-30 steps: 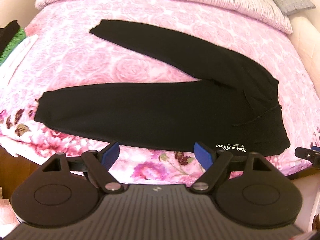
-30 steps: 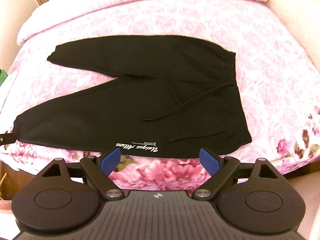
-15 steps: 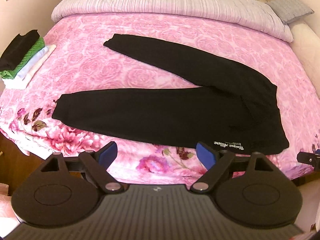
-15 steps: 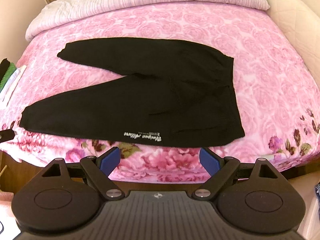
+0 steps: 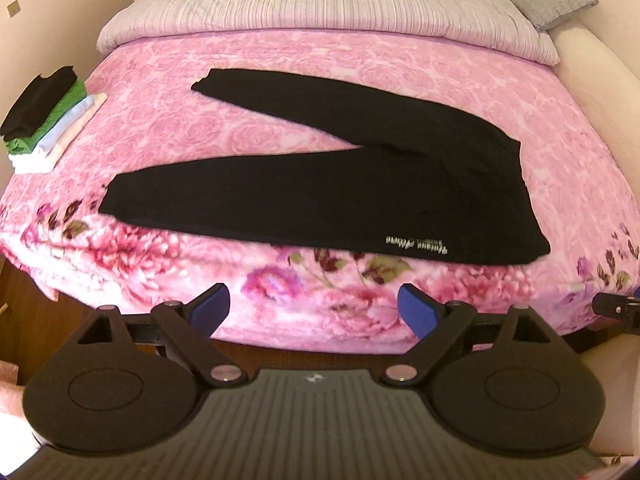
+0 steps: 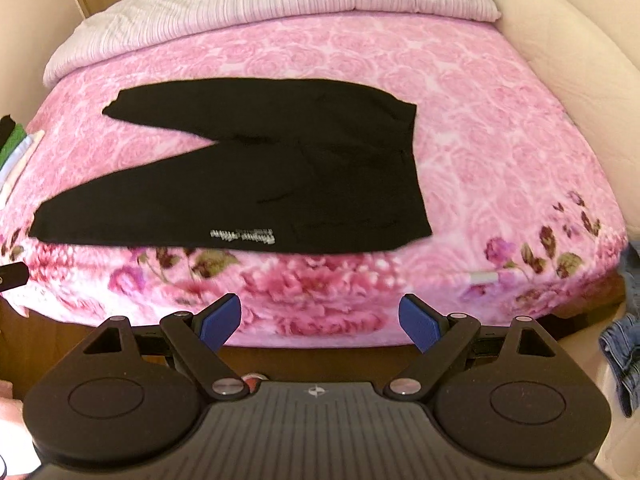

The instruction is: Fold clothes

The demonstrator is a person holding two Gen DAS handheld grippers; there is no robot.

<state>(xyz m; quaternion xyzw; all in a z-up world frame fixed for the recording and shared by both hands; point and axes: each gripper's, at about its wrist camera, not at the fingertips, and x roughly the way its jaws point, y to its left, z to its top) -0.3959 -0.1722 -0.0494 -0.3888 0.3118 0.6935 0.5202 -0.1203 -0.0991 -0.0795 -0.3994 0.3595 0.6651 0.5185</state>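
Pink floral bedspread [image 5: 360, 60] fills your view. Black trousers [image 5: 320, 196] lie flat near its front edge, legs splayed leftward. Folded clothes stack [image 5: 44, 120] sits far left; denim [image 6: 622, 356] at right. Your left gripper [image 5: 314, 310] and right gripper [image 6: 320, 318] hover wide open, empty.

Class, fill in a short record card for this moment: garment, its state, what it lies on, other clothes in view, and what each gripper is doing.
garment: black trousers with white lettering near the waist
state: spread flat, legs apart in a V, unfolded
surface: pink floral blanket on the bed
other clothes: folded stack at the bed's left edge; blue denim on the floor
left gripper: open, empty, off the bed
right gripper: open, empty, off the bed
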